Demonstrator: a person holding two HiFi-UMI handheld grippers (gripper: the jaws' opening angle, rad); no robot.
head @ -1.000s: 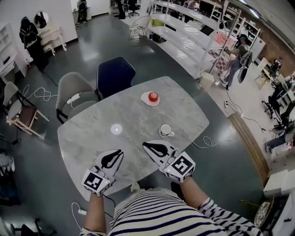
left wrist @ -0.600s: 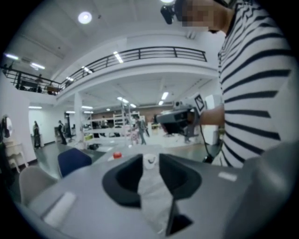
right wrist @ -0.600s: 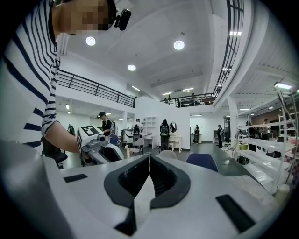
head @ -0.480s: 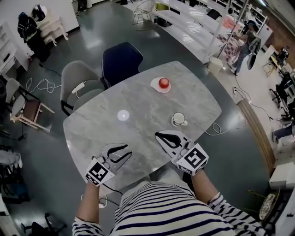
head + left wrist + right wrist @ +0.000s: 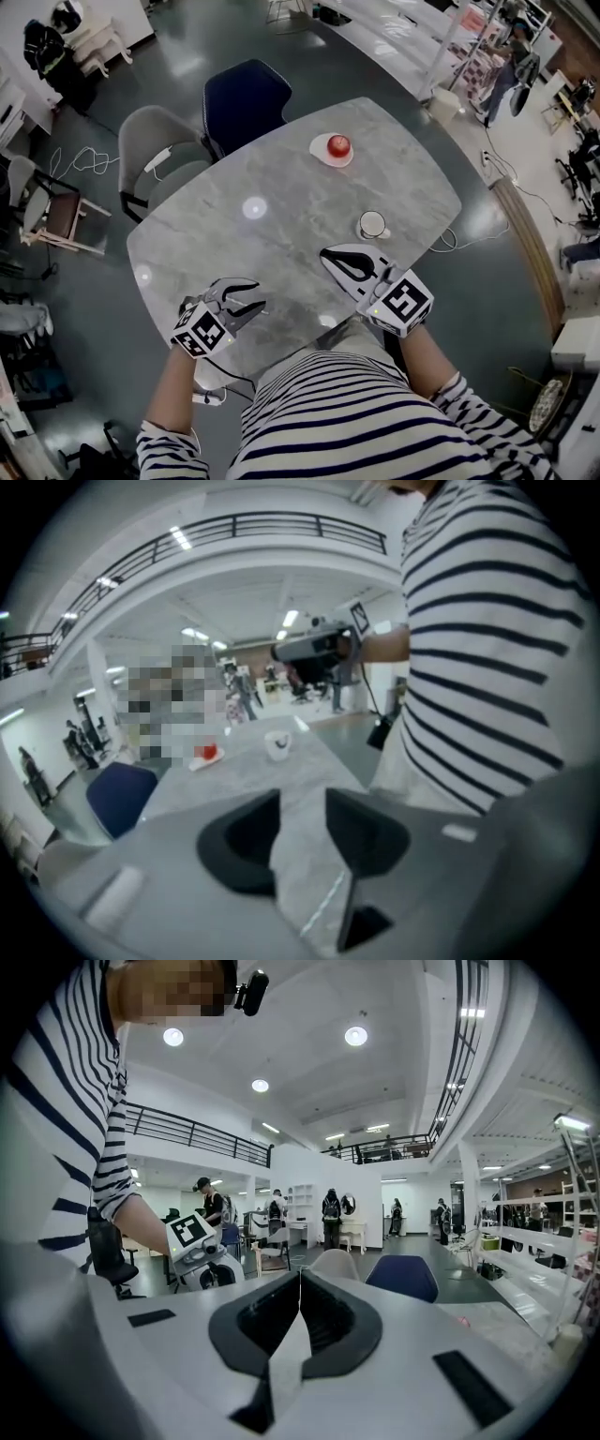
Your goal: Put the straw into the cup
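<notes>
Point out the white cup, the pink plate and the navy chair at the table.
white cup (image 5: 372, 224), head view, on its open top.
pink plate (image 5: 320, 148), head view, on its bare left edge.
navy chair (image 5: 246, 98), head view, on the middle of its upholstery.

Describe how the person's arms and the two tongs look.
The left tongs and right tongs have pale grey bodies with black curved jaws. Each carries a cube with black-and-white square markers. The person wears a dark-and-white striped shirt; its sleeves end short of the wrists. The left jaws have just been opening, with nothing between them.
</notes>
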